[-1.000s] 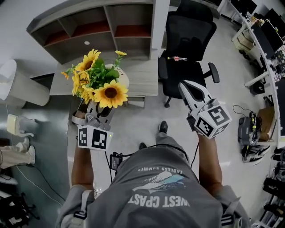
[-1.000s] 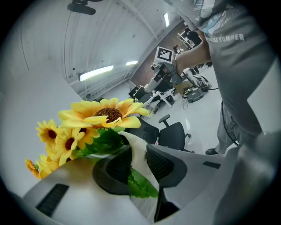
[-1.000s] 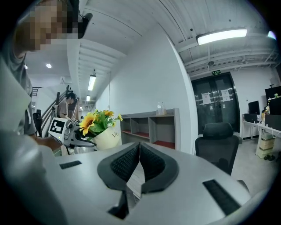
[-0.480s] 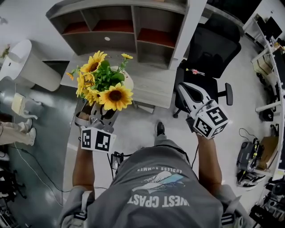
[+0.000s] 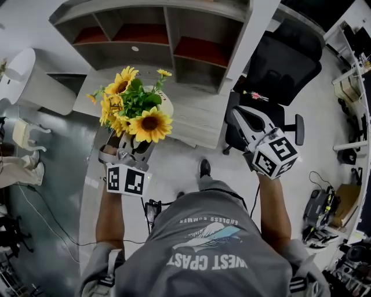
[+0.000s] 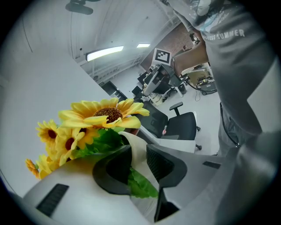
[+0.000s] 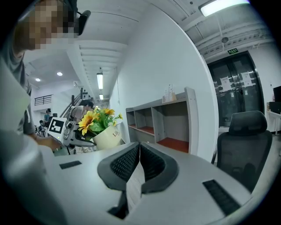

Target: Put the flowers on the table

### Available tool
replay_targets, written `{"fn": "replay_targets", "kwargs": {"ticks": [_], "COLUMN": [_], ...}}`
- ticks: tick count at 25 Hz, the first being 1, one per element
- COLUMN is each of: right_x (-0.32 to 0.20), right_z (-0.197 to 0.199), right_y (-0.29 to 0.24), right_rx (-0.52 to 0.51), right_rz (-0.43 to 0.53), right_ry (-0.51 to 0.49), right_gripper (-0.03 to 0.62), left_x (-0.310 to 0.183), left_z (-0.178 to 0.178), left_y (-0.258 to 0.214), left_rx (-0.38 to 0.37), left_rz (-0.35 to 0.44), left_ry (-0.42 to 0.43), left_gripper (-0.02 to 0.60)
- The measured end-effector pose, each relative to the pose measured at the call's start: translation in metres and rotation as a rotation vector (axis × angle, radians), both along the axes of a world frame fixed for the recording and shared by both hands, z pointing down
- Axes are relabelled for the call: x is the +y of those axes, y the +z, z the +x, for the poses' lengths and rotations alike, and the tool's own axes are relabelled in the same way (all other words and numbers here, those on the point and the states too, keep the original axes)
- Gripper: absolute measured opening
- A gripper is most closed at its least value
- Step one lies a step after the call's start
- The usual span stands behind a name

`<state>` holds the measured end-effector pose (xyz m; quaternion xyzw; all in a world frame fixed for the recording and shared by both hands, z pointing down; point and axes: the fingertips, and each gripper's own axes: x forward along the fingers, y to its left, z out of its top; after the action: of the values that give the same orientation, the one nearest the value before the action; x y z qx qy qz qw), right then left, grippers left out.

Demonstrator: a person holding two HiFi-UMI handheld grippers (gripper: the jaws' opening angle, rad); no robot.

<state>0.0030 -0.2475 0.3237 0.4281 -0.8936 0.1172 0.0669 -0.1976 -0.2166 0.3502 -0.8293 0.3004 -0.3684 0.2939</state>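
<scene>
Head view: left gripper (image 5: 131,148) holds flowers (image 5: 138,110) aloft, at near edge of table (image 5: 200,116); right gripper (image 5: 236,115) in front of chair (image 5: 278,64)
Left gripper view: jaws pinch rim of white pot (image 6: 134,143)
Right gripper view: jaws pressed together, nothing between

"ENDLESS SUMMER" on shirt (image 5: 206,243)

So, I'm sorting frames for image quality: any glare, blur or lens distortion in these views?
Head view: evenly lit and sharp, though the wide lens bows the shelf unit. Left gripper view: round vignette, the ceiling light strip is blown out, the potted sunflowers are crisp. Right gripper view: same vignette, a ceiling lamp glares at top right.
</scene>
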Motion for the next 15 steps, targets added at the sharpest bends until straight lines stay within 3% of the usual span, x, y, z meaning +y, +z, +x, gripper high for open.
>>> {"fn": "replay_targets", "kwargs": {"ticks": [15], "right_x": [-0.04], "right_z": [0.078], "right_y": [0.054], "right_rx": [0.019], "right_rz": [-0.103], "right_ry": [0.121], "right_gripper": [0.028], "left_x": [-0.086], "left_z": [0.064], "left_y": [0.064], "left_rx": [-0.001], "left_rz": [-0.087], "left_ry": [0.081], "left_gripper": [0.117]}}
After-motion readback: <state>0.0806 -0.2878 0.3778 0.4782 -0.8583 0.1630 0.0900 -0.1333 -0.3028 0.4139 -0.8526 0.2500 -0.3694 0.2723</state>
